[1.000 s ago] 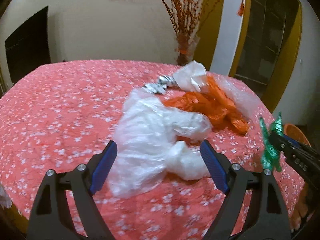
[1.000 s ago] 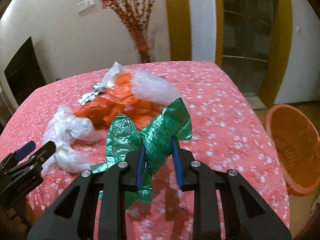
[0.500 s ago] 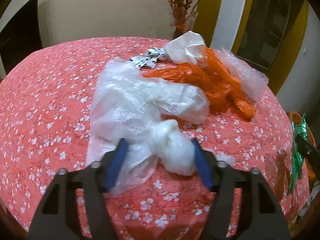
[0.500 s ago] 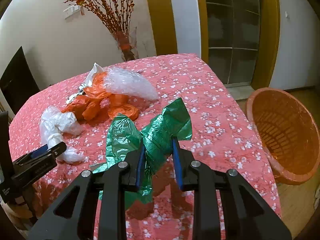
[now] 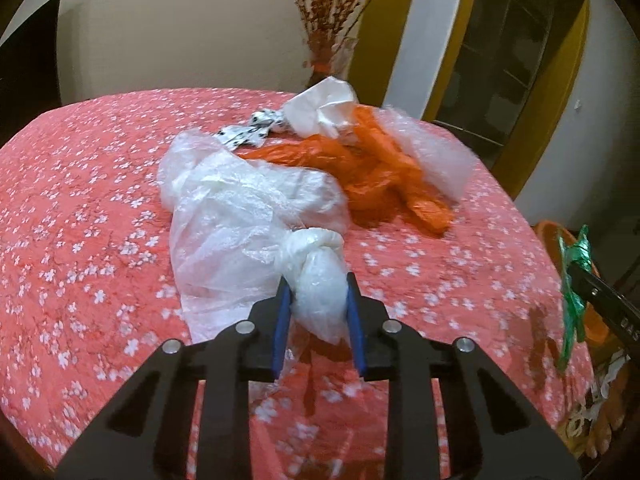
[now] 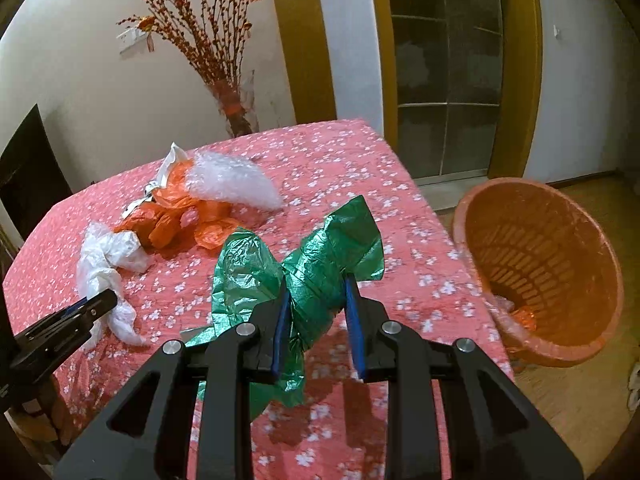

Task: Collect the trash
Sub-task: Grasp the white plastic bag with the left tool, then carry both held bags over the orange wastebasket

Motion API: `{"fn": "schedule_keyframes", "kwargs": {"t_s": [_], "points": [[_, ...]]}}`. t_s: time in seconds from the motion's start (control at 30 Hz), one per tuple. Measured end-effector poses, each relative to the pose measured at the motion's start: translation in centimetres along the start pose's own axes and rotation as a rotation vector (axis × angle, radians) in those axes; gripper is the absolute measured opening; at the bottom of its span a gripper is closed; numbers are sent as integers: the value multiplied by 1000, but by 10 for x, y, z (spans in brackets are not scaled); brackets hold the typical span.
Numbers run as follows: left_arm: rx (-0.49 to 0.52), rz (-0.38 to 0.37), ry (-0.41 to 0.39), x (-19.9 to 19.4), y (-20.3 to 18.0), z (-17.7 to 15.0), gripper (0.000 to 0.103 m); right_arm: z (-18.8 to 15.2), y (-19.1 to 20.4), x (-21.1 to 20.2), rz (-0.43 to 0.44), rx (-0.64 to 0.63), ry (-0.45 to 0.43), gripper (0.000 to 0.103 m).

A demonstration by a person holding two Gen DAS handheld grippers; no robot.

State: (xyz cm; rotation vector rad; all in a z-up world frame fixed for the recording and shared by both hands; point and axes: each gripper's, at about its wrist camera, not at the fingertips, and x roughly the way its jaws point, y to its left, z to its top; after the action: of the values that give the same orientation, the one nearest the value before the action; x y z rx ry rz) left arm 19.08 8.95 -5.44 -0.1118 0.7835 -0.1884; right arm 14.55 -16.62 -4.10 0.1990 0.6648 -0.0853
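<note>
My left gripper is shut on the knotted end of a clear white plastic bag that lies on the red flowered tablecloth; the bag also shows in the right wrist view. My right gripper is shut on a crumpled green plastic bag and holds it above the table near its right edge. The green bag shows at the right of the left wrist view. An orange basket stands on the floor to the right of the table, tilted, with some trash inside.
An orange plastic bag, bubble wrap, a white crumpled bag and a black-and-white wrapper lie at the far side of the table. A vase of red branches stands behind it.
My left gripper has closed from wide open onto the knotted end of the white bag. My right gripper has carried the green bag rightward, closer to the orange basket.
</note>
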Motion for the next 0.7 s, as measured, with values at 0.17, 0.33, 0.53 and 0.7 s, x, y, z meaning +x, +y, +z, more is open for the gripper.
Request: {"fn": "schedule_keyframes", "kwargs": {"t_s": [0.17, 0.33, 0.53, 0.7], "points": [[36, -41, -6, -10, -25, -2, 26, 0, -14, -11, -28, 15, -27, 26], [92, -86, -19, -17, -59, -1, 27, -1, -32, -21, -77, 28, -60, 25], [159, -141, -28, -17, -105, 2, 27, -1, -62, -33, -159, 52, -101, 26], [218, -197, -21, -9, -148, 5, 27, 0, -92, -40, -209, 89, -120, 26]]}}
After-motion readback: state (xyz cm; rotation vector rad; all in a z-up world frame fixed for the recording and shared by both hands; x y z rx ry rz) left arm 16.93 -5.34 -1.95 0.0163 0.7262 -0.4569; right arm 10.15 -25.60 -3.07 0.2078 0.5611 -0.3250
